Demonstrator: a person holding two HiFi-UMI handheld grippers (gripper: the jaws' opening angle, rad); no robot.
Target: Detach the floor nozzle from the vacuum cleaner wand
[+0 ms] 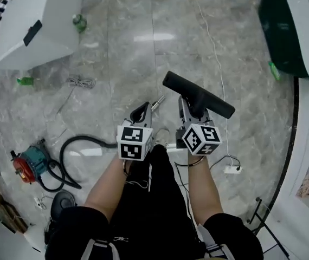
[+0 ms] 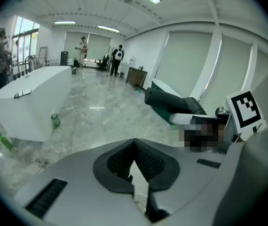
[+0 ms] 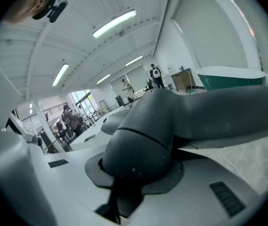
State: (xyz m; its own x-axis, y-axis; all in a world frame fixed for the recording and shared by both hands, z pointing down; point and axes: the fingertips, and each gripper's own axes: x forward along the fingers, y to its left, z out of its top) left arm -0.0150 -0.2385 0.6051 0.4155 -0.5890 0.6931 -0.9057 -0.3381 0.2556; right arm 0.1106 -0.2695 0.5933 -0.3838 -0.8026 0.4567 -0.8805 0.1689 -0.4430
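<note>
As far as I can tell from the head view, my right gripper [image 1: 190,106] is clamped on the neck of the black floor nozzle [image 1: 199,95]. It's held up above the marble floor, well apart from the vacuum cleaner [image 1: 29,164] and its hose [image 1: 76,144] over at the left. In the left gripper view, my left gripper [image 2: 135,164] is pinched together with nothing in it. In the right gripper view, the nozzle's neck fills the jaws and its head sticks out to the right.
</note>
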